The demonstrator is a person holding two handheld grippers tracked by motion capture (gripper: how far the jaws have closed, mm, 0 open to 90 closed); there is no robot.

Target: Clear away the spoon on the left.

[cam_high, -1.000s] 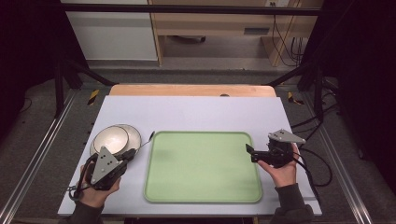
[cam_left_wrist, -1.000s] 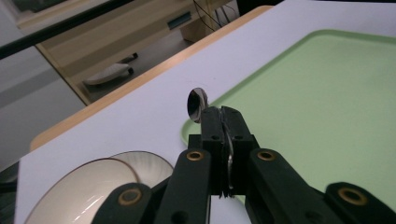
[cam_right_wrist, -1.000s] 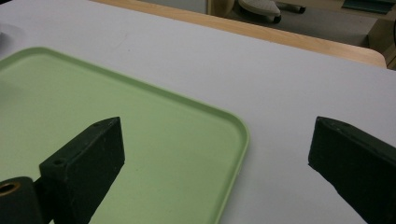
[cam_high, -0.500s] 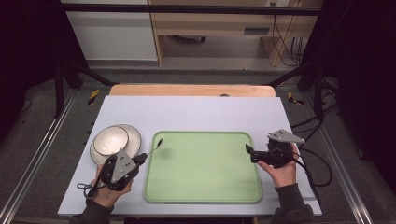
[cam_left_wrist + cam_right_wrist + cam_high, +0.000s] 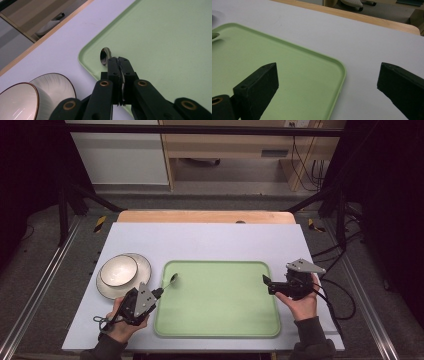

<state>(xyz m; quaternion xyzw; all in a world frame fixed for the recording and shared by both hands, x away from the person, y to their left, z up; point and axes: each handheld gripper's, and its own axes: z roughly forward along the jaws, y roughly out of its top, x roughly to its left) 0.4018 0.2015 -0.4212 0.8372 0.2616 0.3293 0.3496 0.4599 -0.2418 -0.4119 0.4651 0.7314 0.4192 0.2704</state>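
Clenching a spoon (image 5: 105, 56) over the tray's (image 5: 220, 330) left rim, the left tongs (image 5: 156, 293) sit beside a bowl (image 5: 118, 270) on a plate (image 5: 141, 270). Right tongs (image 5: 266, 283) gape over the tray's right edge; counter (image 5: 225, 240) beyond lies bare.

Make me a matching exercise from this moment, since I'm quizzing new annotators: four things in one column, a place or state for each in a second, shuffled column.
Things:
1. spoon
2. bowl
3. right gripper
4. tray

Places or states:
A. jaws wide apart, holding nothing, over the tray's right edge
B. lies flat on the table between the two hands
C. sits on a plate at the table's left
D. clamped by its handle in the left gripper, its bowl end over the tray's corner

Pairs: 1-D, 2-C, 3-A, 4-B
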